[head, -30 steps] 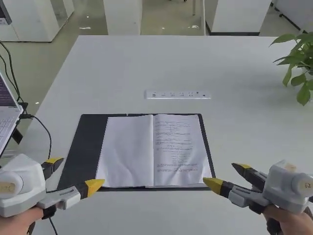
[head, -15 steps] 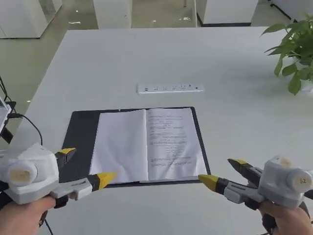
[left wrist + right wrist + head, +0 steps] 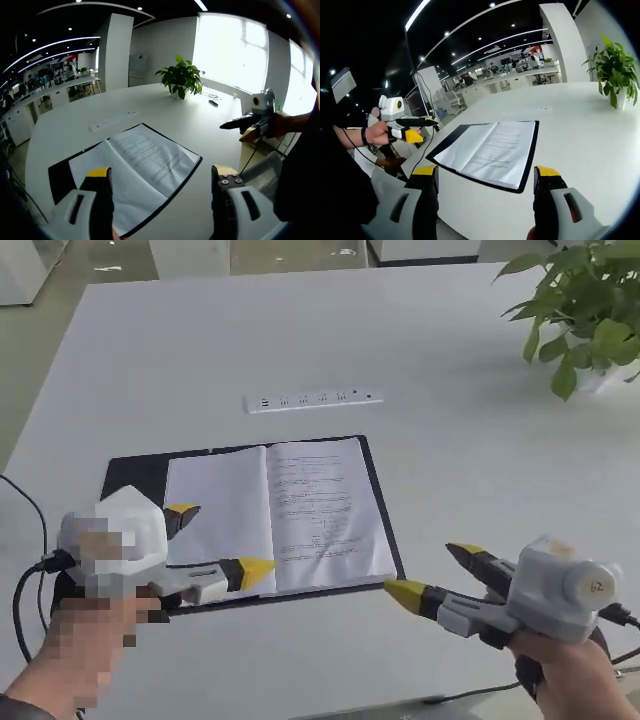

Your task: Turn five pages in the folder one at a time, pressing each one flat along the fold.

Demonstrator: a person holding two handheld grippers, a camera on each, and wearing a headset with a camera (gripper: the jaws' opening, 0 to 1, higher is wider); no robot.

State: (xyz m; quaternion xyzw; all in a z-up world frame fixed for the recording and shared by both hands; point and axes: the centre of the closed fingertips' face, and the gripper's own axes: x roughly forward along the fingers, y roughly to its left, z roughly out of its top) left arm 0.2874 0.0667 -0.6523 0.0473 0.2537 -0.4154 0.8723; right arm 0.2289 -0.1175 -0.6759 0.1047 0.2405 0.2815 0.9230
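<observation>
**Both grippers spread wide over an open folder**

Left gripper [image 3: 220, 540]: yellow-tipped jaws set far apart, nothing between them. In the head view, over the near left part of the folder [image 3: 135, 475], with one tip above the blank left page [image 3: 215, 505] and the other above that page's near edge. In the right gripper view, raised clear of the table and off to the folder's left side, not touching paper.

Right gripper [image 3: 432, 570]: jaws likewise parted wide and empty. Hangs above bare table [image 3: 470, 440] just beyond the folder's near right corner. Tips pointing toward that corner, apart from cover and pages.

Between the two: folder lying open and flat on the white table. Black cover visible as a border round the paper, widest on the left. Left page plain white. Right page [image 3: 325, 505] printed with lines of text too small to read. Fold running down the middle between them.

Farther out: white power strip [image 3: 315, 398] past the folder's far edge, roughly parallel to it and not touching. Green plant [image 3: 580, 300] at the table's far right. Dark cable [image 3: 14, 610] looping at the near left edge.
</observation>
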